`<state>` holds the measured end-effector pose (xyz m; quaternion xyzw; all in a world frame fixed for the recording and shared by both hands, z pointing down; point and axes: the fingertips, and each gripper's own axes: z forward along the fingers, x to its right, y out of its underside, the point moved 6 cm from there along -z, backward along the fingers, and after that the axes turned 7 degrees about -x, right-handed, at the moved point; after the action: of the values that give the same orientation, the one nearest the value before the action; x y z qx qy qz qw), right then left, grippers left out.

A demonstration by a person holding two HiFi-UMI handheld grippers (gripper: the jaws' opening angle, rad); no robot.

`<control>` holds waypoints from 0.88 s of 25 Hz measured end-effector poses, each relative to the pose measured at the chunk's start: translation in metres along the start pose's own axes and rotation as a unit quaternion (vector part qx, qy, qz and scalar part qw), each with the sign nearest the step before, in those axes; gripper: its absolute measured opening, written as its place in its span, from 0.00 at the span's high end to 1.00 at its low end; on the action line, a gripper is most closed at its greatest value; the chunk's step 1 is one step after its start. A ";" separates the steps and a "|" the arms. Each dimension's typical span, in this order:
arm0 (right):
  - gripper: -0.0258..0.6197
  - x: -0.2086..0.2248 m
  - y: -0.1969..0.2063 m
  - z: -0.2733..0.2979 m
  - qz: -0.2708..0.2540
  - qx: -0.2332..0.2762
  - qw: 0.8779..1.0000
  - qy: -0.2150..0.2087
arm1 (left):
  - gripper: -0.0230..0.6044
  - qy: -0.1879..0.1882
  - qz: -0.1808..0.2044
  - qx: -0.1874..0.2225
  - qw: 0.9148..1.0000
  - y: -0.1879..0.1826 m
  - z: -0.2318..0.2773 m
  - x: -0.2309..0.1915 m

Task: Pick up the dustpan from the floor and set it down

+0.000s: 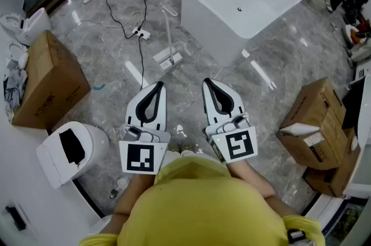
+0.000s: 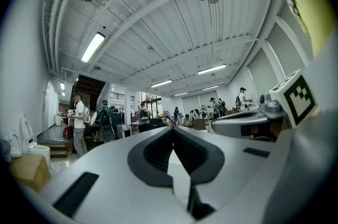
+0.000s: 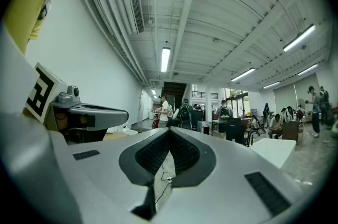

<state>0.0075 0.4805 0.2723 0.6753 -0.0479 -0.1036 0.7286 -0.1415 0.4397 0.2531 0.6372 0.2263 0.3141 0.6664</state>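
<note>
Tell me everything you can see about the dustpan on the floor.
The dustpan is white and looks like plastic: a small pan with a long thin handle pointing toward the top of the head view. It rests on the grey marble floor, just left of the white bathtub. Nothing holds it.

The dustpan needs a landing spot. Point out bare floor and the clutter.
Bare floor lies between the right claw and the right cardboard box, beside the bathtub. Another strip runs between the left cardboard box and the cable. Crowded: around the dustpan, straight ahead.
</note>
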 end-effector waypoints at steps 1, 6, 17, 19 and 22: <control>0.94 0.004 0.001 -0.001 0.000 0.000 1.000 -0.003 | 0.96 -0.001 0.000 -0.002 1.000 0.000 0.003 0.004; 0.94 0.025 0.002 0.000 0.002 0.013 1.000 -0.017 | 0.96 -0.008 -0.003 0.000 1.000 0.000 0.017 0.012; 0.94 0.051 0.019 0.054 0.007 0.007 1.000 -0.022 | 0.96 -0.018 -0.007 -0.005 1.000 0.016 0.062 -0.030; 0.94 0.057 0.024 0.075 0.010 0.008 1.000 -0.020 | 0.96 -0.012 -0.007 -0.003 1.000 0.021 0.079 -0.043; 0.94 0.068 0.028 0.114 0.014 0.002 1.000 -0.018 | 0.96 -0.005 -0.013 -0.007 1.000 0.027 0.111 -0.069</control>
<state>0.0521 0.3566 0.3050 0.6743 -0.0708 -0.1054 0.7275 -0.1151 0.3118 0.2823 0.6312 0.2292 0.3043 0.6756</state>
